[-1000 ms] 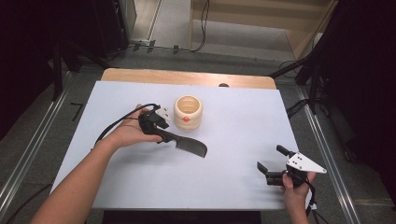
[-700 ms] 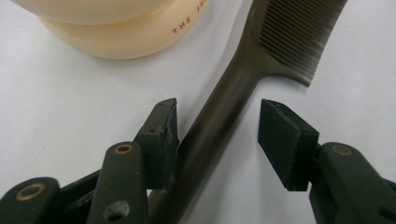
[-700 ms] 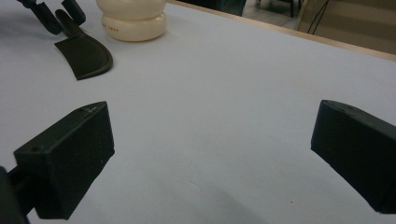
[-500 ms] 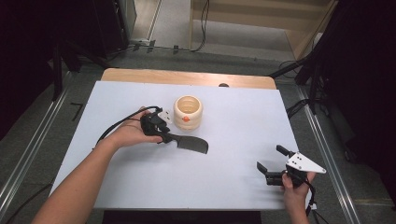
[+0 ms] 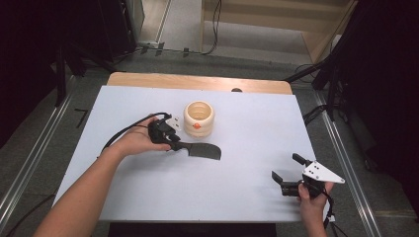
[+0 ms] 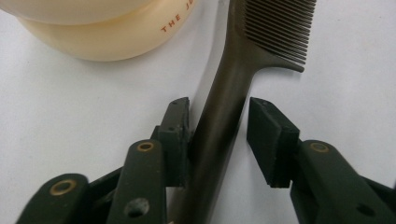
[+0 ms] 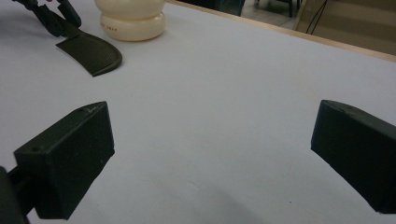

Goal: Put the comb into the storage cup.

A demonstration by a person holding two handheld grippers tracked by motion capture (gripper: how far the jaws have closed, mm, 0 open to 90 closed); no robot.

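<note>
Landmark: cream jar, standing upright on the white table, toward the far half and slightly left of centre.

Comb: dark, lies flat on table just in front of the jar, handle end toward the jar's left-front, toothed head pointing away to the jar's right-front. In left gripper view the handle runs up between the two pads, teeth at top right; jar base w/ red lettering sits just beside the handle, top left of that view.

Left gripper: just left-front of the jar, held by person's left hand, forearm coming in from near edge. Fingers narrow, set either side of the comb handle. One pad touches the handle; the other pad stands a little apart from it, white table visible in the gap. So not clamped, handle bracketed only.

Right gripper: well apart from the jar, near the table's front right, held in right hand. Fingers wide, nothing between them, bare table under. Right gripper view looks across table toward jar and comb head, w/ left gripper beside them at top left.
</note>
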